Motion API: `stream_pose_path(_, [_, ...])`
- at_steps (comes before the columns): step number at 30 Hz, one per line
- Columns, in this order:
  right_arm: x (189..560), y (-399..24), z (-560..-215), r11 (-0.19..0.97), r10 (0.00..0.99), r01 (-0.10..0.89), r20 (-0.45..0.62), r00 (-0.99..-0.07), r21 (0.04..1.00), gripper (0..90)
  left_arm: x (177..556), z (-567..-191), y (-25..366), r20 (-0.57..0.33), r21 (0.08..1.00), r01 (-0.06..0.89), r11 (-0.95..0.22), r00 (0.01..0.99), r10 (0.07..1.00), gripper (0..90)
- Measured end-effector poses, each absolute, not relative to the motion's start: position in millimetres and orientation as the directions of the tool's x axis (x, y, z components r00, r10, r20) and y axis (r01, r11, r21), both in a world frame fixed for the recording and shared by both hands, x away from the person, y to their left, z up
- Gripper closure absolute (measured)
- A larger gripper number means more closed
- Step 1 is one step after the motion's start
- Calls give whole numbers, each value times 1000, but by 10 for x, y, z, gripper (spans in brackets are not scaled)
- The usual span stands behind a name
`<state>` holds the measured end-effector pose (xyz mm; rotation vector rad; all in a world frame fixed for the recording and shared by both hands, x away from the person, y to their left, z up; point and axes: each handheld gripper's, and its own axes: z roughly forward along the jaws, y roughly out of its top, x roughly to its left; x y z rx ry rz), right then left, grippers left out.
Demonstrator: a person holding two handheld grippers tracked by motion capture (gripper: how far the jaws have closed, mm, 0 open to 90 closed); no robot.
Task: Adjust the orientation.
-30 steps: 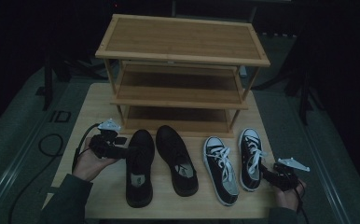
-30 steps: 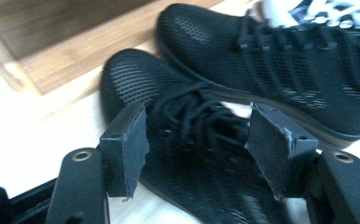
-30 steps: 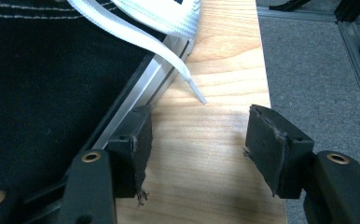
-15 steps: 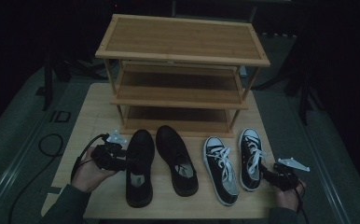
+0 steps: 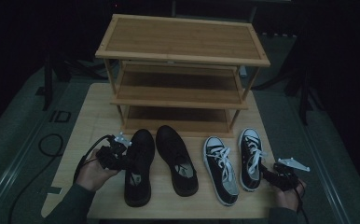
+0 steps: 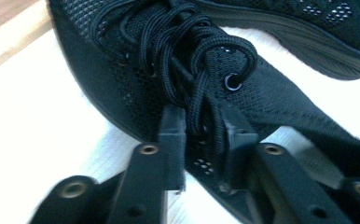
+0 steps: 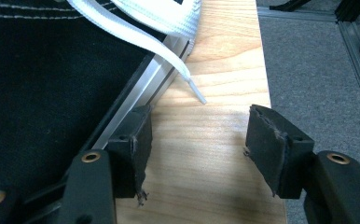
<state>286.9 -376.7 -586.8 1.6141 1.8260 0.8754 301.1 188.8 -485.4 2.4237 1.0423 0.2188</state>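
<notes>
**A:** so where's the left black shoe (image 5: 138, 165) sitting relative to the left gripper (image 6: 201, 135)?

**B:** it's the leftmost of four shoes lined up on the tabletop (image 5: 89, 121) in front of the wooden shoe rack (image 5: 183, 70). In the high view the left gripper comes at it from its left side, about mid-shoe. In the left gripper view the jaws have just been closing, and they're now pinched on the laces (image 6: 192, 70) and the mesh upper right by the top eyelet. The lace bundle runs straight down between the two black jaws, so I'd call that a grip on the shoe

**A:** and the other side?

**B:** the right gripper (image 7: 197, 135) is by the tabletop's right edge, just beside the right sneaker (image 5: 250, 158), the black and white one. Its jaws stand well apart with bare wood between them. The left-hand jaw in that view sits right against the sneaker's white sole edge, and a white lace tip (image 7: 194, 91) lies on the wood just ahead of the gap. Nothing's clamped there

**A:** and the middle two shoes?

**B:** the second black shoe (image 5: 178, 161) and the other sneaker (image 5: 221, 170) lie between them, untouched
</notes>
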Motion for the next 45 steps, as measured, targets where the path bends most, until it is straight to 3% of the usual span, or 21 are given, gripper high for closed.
stream_pose_path(6, [2869, -3767, -5868, 69, 991, 636, 20, -132, 768, 403, 3131, -4807, 2145, 8, 558, 648, -518, 620, 785, 850])
stream_pose_path(24, [2869, -3766, -5868, 70, 991, 636, 20, -132, 768, 402, 3357, -4809, 2434, 23, 610, 618, -496, 612, 791, 842])
stream_pose_path(26, [2870, -3767, -5867, 69, 991, 637, 21, -133, 768, 401, 3356, -4811, 2446, 17, 613, 621, -489, 608, 794, 827])
stream_pose_path(33, [2868, -3764, -5868, 69, 991, 637, 19, -131, 768, 402, 3343, -4686, 2504, -37, 659, 614, -434, 603, 797, 643])
stream_pose_path(39, [2865, -3760, -5868, 68, 992, 637, 18, -127, 768, 402, 3312, -4639, 2493, -30, 656, 612, -442, 607, 794, 601])
stream_pose_path(45, [2865, -3760, -5868, 68, 992, 637, 18, -128, 768, 401, 3272, -4534, 2598, -80, 691, 610, -388, 598, 797, 571])
